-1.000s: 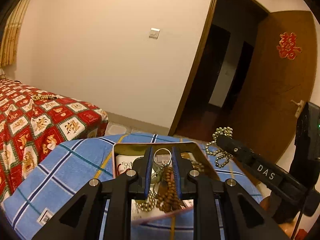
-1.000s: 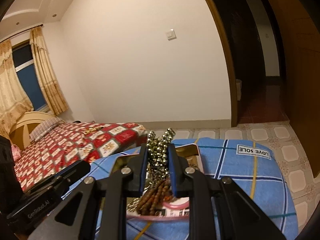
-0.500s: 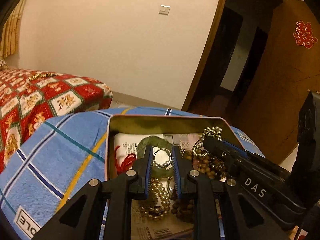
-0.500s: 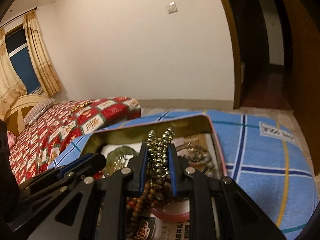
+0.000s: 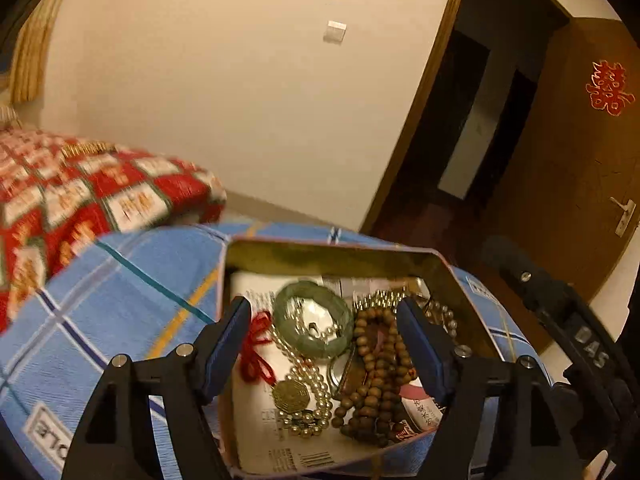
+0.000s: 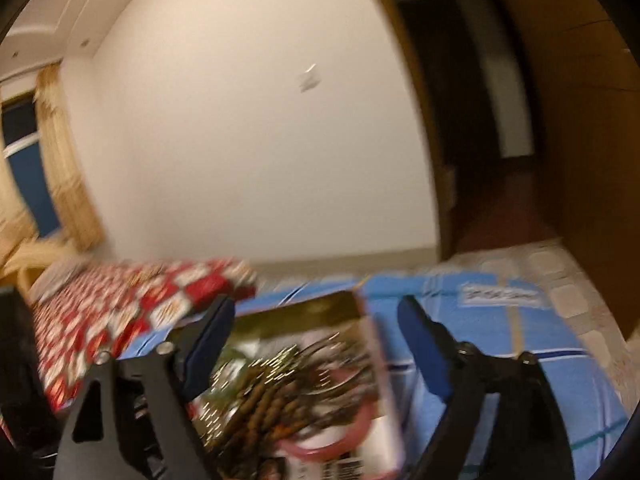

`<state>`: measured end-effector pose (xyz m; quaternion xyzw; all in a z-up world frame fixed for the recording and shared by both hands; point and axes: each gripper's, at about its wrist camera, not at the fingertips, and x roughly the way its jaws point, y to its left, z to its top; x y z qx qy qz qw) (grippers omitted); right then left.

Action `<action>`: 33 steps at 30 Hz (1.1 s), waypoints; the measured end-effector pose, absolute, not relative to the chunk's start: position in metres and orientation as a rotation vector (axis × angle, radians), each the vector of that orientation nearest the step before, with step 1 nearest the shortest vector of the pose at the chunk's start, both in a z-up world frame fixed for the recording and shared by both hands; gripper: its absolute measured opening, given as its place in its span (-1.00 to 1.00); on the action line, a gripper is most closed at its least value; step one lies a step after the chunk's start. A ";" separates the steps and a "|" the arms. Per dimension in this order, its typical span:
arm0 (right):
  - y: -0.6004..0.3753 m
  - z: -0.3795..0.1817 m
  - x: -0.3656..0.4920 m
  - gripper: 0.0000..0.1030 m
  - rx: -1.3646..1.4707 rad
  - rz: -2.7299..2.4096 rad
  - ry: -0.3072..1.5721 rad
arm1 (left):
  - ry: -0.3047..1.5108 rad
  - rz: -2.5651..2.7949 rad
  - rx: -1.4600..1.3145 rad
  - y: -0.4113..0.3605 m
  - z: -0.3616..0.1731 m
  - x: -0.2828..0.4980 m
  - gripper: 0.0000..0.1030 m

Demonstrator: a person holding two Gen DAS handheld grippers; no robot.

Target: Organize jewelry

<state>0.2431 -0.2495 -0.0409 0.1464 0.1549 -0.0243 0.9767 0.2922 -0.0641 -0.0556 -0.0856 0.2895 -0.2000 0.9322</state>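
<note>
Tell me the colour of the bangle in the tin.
Pale translucent green bangle; clearest in the left wrist view.

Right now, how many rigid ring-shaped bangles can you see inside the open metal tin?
2. The pale green jade bangle lies near the middle of the open metal tin. The pink bangle lies nearer the camera, mostly covered by the brown wooden beads. More could be buried underneath.

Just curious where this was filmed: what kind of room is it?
Most likely a home bedroom: a bed with a red patterned quilt, yellow window curtains, and a brown wooden door bearing a red paper decoration.
</note>
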 end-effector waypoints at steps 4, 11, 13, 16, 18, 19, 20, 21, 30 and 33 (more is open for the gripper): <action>-0.257 -0.043 0.241 0.70 0.308 -0.098 0.324 | 0.573 -0.317 -0.118 -0.060 -0.052 0.276 0.46; -0.243 -0.044 0.227 0.71 0.251 -0.107 0.333 | 0.584 -0.252 -0.129 -0.037 -0.055 0.242 0.46; -0.238 -0.045 0.220 0.74 0.239 -0.108 0.341 | 0.583 -0.231 -0.099 -0.034 -0.057 0.234 0.46; -0.231 -0.046 0.207 0.76 0.217 -0.114 0.339 | 0.582 -0.214 -0.084 -0.033 -0.057 0.223 0.46; -0.226 -0.044 0.193 0.79 0.193 -0.123 0.328 | 0.586 -0.214 -0.087 -0.033 -0.058 0.220 0.46; -0.223 -0.045 0.192 0.79 0.185 -0.126 0.327 | 0.588 -0.213 -0.088 -0.033 -0.058 0.219 0.46; -0.221 -0.044 0.189 0.79 0.174 -0.132 0.324 | 0.591 -0.210 -0.091 -0.033 -0.059 0.218 0.46; -0.219 -0.043 0.185 0.79 0.163 -0.136 0.322 | 0.598 -0.207 -0.093 -0.033 -0.059 0.217 0.46; -0.216 -0.047 0.165 0.80 0.143 -0.172 0.366 | 0.642 -0.182 -0.041 -0.036 -0.066 0.194 0.46; -0.220 -0.049 0.157 0.80 0.163 -0.179 0.394 | 0.666 -0.181 -0.050 -0.035 -0.070 0.188 0.46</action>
